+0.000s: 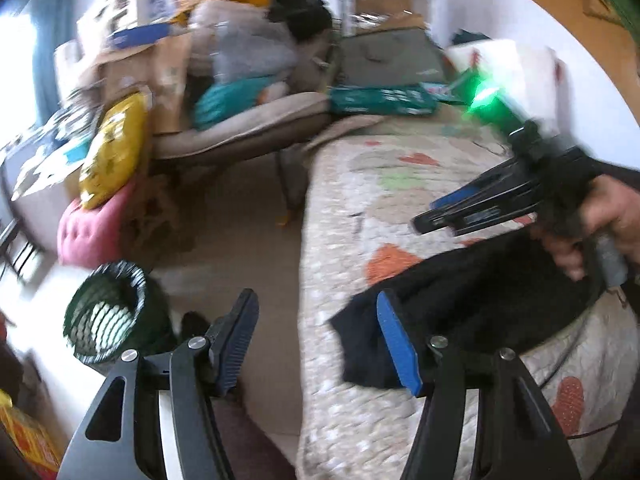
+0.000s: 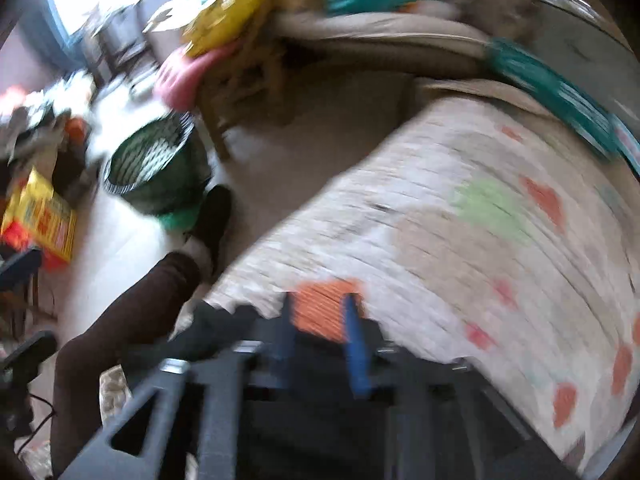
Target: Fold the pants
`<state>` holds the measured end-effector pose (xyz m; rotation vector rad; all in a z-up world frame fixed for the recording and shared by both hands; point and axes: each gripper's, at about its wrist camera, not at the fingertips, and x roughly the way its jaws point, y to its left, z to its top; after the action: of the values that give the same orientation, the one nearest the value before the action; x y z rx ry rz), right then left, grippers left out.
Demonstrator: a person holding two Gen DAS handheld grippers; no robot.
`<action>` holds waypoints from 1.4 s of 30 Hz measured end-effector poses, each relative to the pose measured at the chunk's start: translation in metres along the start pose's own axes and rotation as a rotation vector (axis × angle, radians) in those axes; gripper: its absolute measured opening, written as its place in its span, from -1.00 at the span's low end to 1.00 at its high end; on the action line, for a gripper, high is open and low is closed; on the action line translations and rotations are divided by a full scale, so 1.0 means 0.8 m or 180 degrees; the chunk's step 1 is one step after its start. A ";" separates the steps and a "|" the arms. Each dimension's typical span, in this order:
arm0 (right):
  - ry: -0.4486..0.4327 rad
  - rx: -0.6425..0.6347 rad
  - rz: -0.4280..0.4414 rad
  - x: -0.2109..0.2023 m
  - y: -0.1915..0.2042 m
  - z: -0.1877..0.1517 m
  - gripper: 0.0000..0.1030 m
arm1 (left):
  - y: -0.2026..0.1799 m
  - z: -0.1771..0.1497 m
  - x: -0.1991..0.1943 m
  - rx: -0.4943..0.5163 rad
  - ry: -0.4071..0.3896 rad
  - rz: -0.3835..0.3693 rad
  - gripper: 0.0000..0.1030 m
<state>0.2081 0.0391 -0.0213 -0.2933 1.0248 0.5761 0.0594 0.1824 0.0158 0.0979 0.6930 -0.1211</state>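
The black pants (image 1: 472, 312) lie bunched on the patterned quilt of the bed (image 1: 380, 208), near its left edge. My left gripper (image 1: 316, 340) is open and empty, held above the bed's edge, its right finger over the pants' corner. My right gripper (image 1: 436, 216) shows in the left wrist view, held by a hand above the pants; its fingers look nearly together. In the blurred right wrist view the right gripper (image 2: 320, 336) has a narrow gap between its blue pads with nothing in it, over black cloth (image 2: 224, 328) and the quilt (image 2: 460, 240).
A green mesh basket (image 1: 108, 320) stands on the floor left of the bed. A chair piled with cushions and clothes (image 1: 224, 92) is beyond. A teal box (image 1: 380, 100) lies at the bed's far end. A person's leg and foot (image 2: 160, 292) are beside the bed.
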 end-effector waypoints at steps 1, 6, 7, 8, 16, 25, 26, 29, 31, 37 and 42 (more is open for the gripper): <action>-0.0066 0.0152 -0.0092 -0.024 -0.024 -0.019 0.12 | -0.013 0.006 0.008 0.0067 0.0037 -0.0047 0.19; -0.0267 0.0936 -0.0557 -0.128 -0.162 -0.120 0.12 | -0.077 0.026 0.071 0.0280 0.0525 -0.0410 0.19; -0.0278 0.1205 -0.0690 -0.153 -0.202 -0.151 0.12 | -0.085 0.027 0.083 0.0273 0.0629 -0.0440 0.19; -0.0274 0.1412 -0.0771 -0.168 -0.227 -0.173 0.12 | -0.093 0.029 0.097 0.0276 0.0733 -0.0442 0.19; -0.0123 0.2645 -0.0910 -0.232 -0.356 -0.330 0.12 | -0.140 0.017 0.139 0.0398 0.0910 -0.0336 0.19; 0.0411 0.2450 -0.0732 -0.161 -0.347 -0.339 0.12 | -0.140 0.016 0.112 0.0171 0.0719 -0.0426 0.19; 0.0531 0.2388 -0.0737 -0.152 -0.343 -0.340 0.11 | -0.136 0.015 0.109 0.0134 0.0689 -0.0417 0.19; 0.0651 0.2166 -0.0759 -0.144 -0.326 -0.336 -0.16 | -0.128 0.012 0.105 0.0088 0.0630 -0.0343 0.19; 0.0653 0.2090 -0.0809 -0.147 -0.319 -0.335 -0.67 | -0.122 0.010 0.107 0.0055 0.0642 -0.0321 0.19; 0.0488 0.2102 -0.1094 -0.185 -0.329 -0.328 -0.81 | -0.110 0.007 0.119 -0.0051 0.0717 -0.0276 0.19; 0.0595 0.1985 -0.1537 -0.196 -0.349 -0.318 -0.82 | -0.119 0.008 0.124 -0.0053 0.0703 -0.0299 0.19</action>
<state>0.1260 -0.3612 -0.0212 -0.0322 1.2088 -0.2191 0.1257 0.0799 -0.0475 0.0633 0.9194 -0.1964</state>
